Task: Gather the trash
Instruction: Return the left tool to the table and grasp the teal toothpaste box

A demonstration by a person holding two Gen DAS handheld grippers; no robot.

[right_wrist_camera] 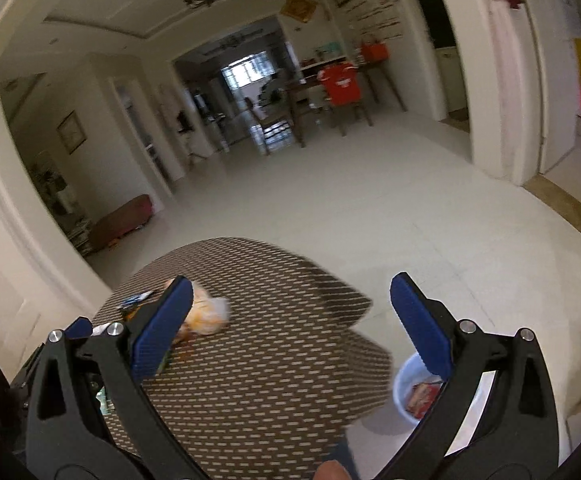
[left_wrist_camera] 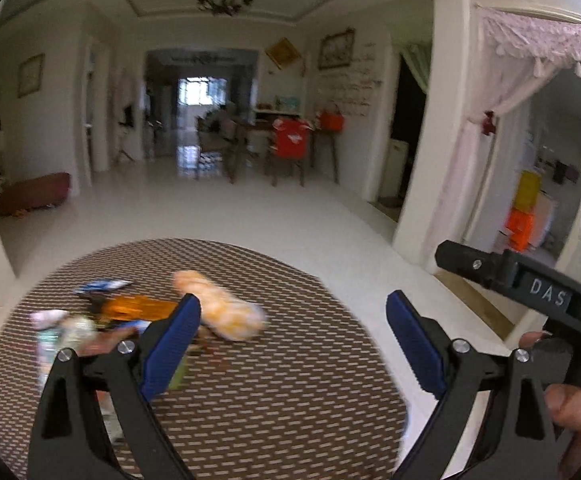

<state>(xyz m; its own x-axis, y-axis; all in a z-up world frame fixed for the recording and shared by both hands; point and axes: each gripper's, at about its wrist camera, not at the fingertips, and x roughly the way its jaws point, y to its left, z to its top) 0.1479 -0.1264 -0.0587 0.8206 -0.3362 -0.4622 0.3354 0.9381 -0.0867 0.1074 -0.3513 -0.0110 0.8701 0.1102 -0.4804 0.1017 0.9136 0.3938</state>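
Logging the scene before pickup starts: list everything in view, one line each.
table: one, round, brown-and-cream patterned cloth, foreground
orange-white bag: one, on table, mid-left
orange wrapper: one, left of the bag
blue-white wrapper: one, far left edge
pale crumpled wrappers: a blurred pile, count unclear, table left
bin: one, light blue, on floor right of table, red packet inside
dining chairs: far room, one draped in red
left gripper: open, empty
right gripper: open, empty

left wrist: above table (left_wrist_camera: 290, 400), facing hallway | right wrist: same
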